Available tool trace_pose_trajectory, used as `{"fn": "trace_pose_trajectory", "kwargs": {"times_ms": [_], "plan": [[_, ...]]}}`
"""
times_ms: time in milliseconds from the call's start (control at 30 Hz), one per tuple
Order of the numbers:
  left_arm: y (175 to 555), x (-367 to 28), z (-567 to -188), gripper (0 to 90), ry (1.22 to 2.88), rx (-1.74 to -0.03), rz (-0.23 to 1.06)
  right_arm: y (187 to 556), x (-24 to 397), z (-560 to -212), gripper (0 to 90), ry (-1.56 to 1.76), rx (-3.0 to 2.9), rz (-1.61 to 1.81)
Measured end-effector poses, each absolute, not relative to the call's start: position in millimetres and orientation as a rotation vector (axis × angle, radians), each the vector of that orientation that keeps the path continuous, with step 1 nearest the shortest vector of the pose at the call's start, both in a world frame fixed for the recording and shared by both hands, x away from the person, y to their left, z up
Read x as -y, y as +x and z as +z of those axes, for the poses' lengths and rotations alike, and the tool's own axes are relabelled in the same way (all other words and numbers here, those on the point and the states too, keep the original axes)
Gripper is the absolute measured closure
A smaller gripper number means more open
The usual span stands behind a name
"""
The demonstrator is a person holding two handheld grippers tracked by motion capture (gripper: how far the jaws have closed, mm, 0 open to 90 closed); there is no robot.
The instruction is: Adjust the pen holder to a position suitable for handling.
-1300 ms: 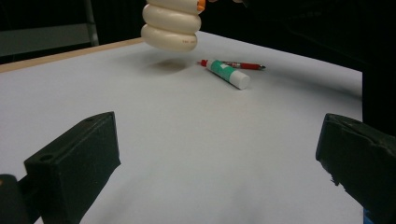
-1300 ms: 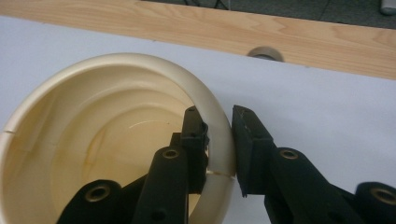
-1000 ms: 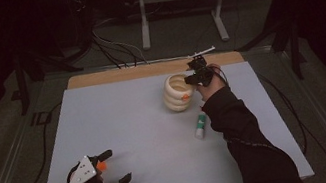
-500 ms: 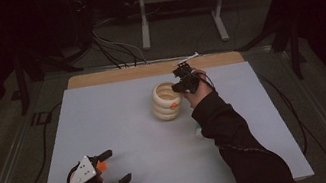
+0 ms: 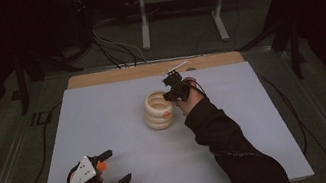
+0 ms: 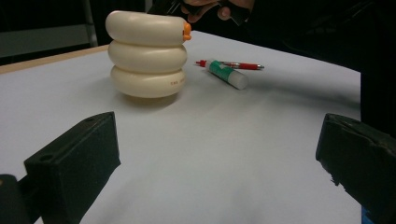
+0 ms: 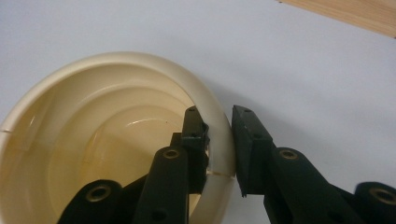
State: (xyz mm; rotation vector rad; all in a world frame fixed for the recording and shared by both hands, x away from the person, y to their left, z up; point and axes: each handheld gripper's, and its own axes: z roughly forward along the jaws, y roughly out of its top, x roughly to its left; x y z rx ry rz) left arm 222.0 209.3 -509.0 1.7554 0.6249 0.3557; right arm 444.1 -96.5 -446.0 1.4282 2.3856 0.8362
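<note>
A cream ribbed cup (image 5: 158, 110), shaped like three stacked rings with a small orange knob at its rim, stands upright on the pale grey table (image 5: 117, 104), a little past the middle of it. The right gripper (image 5: 174, 91) has its jaws closed on the cup's wall at the rim: in the right gripper view one jaw sits inside the cup (image 7: 116, 135) and the other outside, both pressed against the wall. In the left gripper view a glue stick (image 6: 226, 73) lies on its side just beside the cup (image 6: 147, 53), with a red pen (image 6: 240, 66) lying right behind it. The left gripper (image 5: 106, 170) rests near the table's near left corner, well apart from the cup, with its jaws wide apart and nothing between them.
</note>
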Motion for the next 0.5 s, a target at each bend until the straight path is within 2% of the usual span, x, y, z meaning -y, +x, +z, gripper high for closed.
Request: {"fn": "trace_pose_trajectory", "kwargs": {"times_ms": [500], "plan": [[222.1,-209.7,-509.1,0.0,1.756,-0.624,0.355,439.2,79.5,-453.5,75.5,1.371,-2.434,0.806]]}}
